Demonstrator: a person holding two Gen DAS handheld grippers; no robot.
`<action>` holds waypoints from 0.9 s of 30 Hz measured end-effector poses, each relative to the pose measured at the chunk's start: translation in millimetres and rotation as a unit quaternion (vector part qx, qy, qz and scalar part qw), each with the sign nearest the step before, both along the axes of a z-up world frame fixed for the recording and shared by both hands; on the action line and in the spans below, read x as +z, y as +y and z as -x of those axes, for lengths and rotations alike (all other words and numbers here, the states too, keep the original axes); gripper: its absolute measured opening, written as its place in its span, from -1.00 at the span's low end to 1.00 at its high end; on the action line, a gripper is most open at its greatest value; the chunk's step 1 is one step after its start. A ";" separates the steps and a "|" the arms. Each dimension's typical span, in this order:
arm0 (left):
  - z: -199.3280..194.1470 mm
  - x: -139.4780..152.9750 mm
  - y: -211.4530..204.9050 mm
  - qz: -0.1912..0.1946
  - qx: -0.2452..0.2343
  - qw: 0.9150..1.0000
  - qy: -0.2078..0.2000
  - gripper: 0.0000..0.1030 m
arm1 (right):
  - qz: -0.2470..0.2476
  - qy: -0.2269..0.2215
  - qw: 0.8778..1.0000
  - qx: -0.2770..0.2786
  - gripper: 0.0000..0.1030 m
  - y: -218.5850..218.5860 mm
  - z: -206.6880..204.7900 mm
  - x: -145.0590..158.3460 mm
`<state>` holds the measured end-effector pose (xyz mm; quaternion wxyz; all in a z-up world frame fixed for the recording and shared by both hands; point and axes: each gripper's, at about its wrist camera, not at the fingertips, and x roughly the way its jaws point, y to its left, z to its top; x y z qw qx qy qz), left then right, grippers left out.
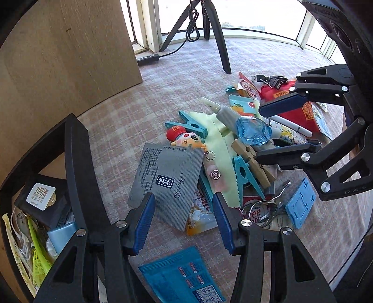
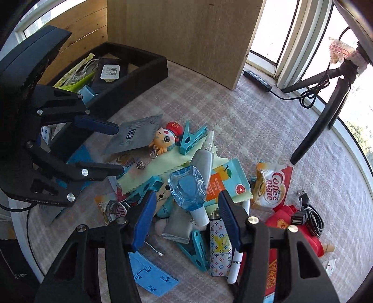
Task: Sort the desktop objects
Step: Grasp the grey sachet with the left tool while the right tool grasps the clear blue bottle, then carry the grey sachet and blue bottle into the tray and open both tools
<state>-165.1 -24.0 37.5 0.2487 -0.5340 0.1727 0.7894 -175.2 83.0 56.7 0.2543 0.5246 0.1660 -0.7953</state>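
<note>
— What are your grippers doing?
— My left gripper hangs open over the grey packet. My right gripper is open over the blue bottle.
— And farther off?
— The black tray by the wooden board.

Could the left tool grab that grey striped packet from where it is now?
Probably yes. The left tool hangs open right above the grey striped packet, which lies on top of the pile with its near edge between the fingers and nothing covering it. Only its far corner tucks under the cartoon keychain.

Black tripod by window; wooden panel; checked tablecloth.
</note>
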 end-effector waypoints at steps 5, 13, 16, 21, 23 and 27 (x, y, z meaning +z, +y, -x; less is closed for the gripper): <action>5.6 -3.4 0.7 0.000 0.009 1.000 -0.001 -0.09 | 0.010 -0.007 1.000 0.003 0.05 0.0 4.9 -3.8; 2.7 2.7 -3.4 -0.034 0.000 0.999 -0.011 -0.95 | 0.044 -0.041 0.998 -0.009 -0.40 5.0 10.5 -4.0; -1.6 6.8 -3.6 -0.036 -0.005 0.999 -0.007 -0.95 | 0.053 -0.050 0.997 -0.017 -0.40 8.0 9.0 -5.5; -4.7 17.3 -15.0 -0.055 0.009 0.998 0.002 -0.97 | 0.073 -0.050 0.996 -0.032 -0.40 14.8 3.4 0.3; -4.9 23.3 -19.9 -0.062 0.013 0.998 0.007 -0.98 | 0.084 -0.048 0.995 -0.040 -0.40 18.9 2.0 5.7; -6.6 37.9 -26.5 -0.075 0.021 0.997 0.024 -1.00 | 0.108 -0.041 0.992 -0.055 -0.40 26.7 -2.2 19.5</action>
